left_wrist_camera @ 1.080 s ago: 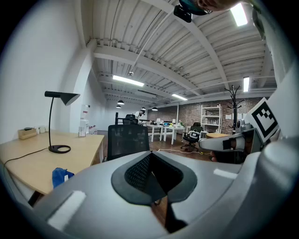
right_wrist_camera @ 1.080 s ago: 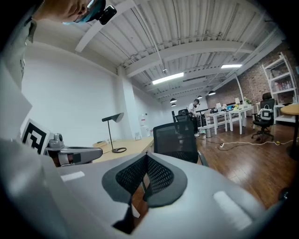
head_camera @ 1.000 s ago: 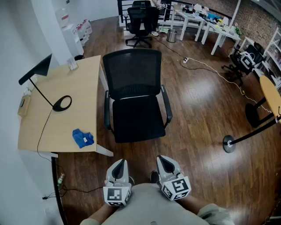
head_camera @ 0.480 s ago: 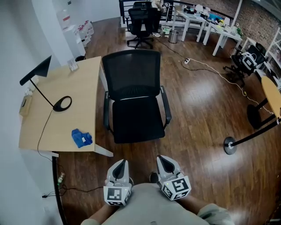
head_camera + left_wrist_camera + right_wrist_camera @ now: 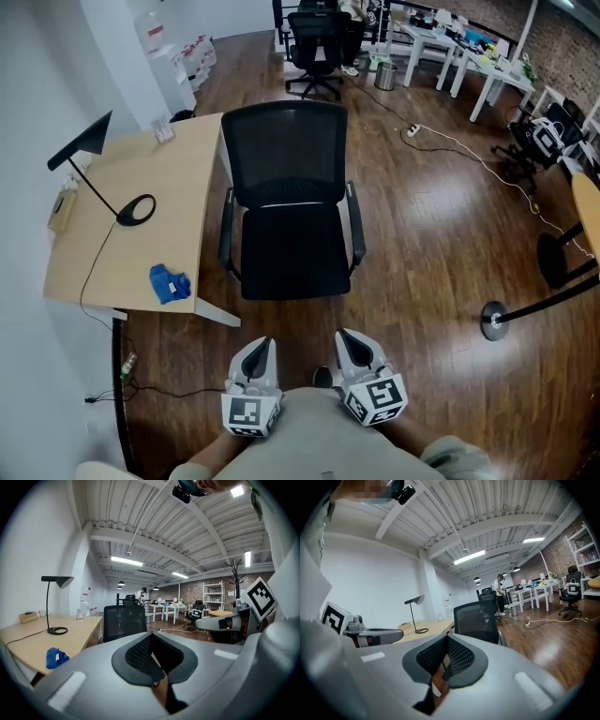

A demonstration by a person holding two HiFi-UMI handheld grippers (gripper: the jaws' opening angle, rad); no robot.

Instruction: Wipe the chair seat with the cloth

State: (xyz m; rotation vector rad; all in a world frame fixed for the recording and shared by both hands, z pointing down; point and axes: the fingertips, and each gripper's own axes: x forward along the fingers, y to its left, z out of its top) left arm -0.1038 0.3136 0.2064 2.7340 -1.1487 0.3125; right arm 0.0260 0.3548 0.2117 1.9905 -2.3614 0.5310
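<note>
A black office chair stands in the middle of the head view, its seat (image 5: pixel 291 253) bare and its mesh backrest (image 5: pixel 286 155) on the far side. The blue cloth (image 5: pixel 169 283) lies crumpled on the near corner of the wooden desk (image 5: pixel 112 262), left of the chair. My left gripper (image 5: pixel 260 349) and right gripper (image 5: pixel 345 343) are side by side at the bottom, short of the seat, both shut and empty. In the left gripper view the gripper (image 5: pixel 151 637) points at the chair (image 5: pixel 124 620), with the cloth (image 5: pixel 56 657) to its left. The right gripper (image 5: pixel 446 639) faces the chair (image 5: pixel 477 619).
A black desk lamp (image 5: pixel 131 211) and its cord lie across the desk. A second office chair (image 5: pixel 319 47) and white tables (image 5: pixel 450 52) stand at the back. A cable (image 5: pixel 469 155) runs over the wooden floor; a stand's round base (image 5: pixel 494 321) sits at the right.
The whole view has shifted slightly as the person moves with both grippers. Desk and cloth sit a little higher in the picture. Both grippers stay shut and empty.
</note>
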